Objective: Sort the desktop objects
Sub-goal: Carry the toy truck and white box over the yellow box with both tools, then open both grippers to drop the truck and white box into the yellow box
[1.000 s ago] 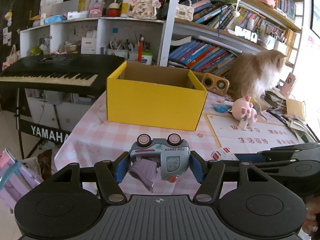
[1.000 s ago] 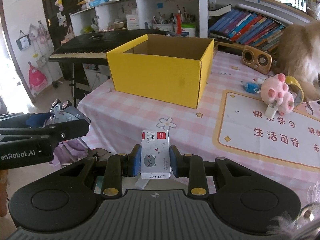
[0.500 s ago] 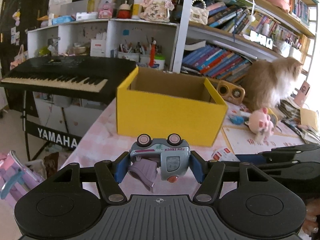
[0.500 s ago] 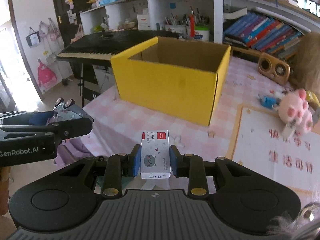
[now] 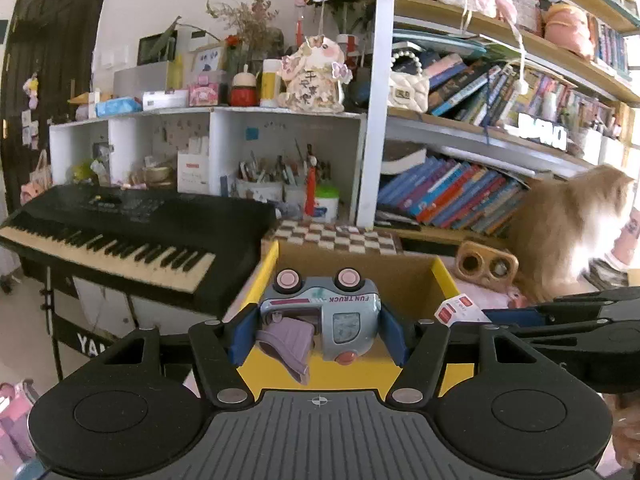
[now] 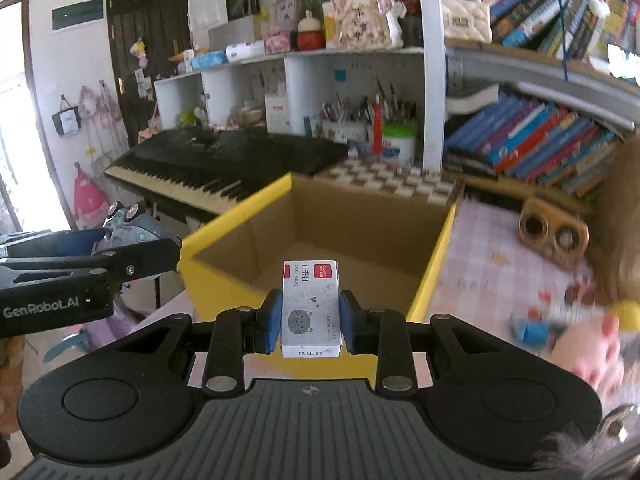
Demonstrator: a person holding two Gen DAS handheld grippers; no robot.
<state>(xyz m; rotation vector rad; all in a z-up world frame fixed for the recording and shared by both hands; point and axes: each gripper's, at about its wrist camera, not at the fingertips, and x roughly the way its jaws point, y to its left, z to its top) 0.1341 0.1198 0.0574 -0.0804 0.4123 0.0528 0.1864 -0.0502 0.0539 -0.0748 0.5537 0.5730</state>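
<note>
At the lower centre of the left wrist view the left gripper point(image 5: 318, 330) clamps a pale blue toy truck point(image 5: 324, 314) between its blue pads, wheels uppermost, a lilac flap hanging from its side. In the right wrist view the right gripper point(image 6: 308, 322) pinches a small white staple box point(image 6: 310, 308) with a grey cat face and a red label, held upright at lower centre. Both held things sit in front of the open top of a yellow cardboard box point(image 6: 434, 276), whose brown inside fills the middle of that frame; the other gripper shows at the frame's left edge. The box stands on a table with a pink checked cloth point(image 6: 488, 240). On it to the right lie a wooden speaker-like block point(image 6: 554, 234) and a blurred pink plush toy point(image 6: 592, 344). A checkered board point(image 5: 340, 236) lies behind the box. To the left stands a black keyboard point(image 5: 120, 232) on a stand. White cubbies with pen pots point(image 5: 280, 184) and crowded bookshelves point(image 5: 460, 192) fill the back wall; a fluffy tan cat point(image 5: 568, 224) sits at the right.
</note>
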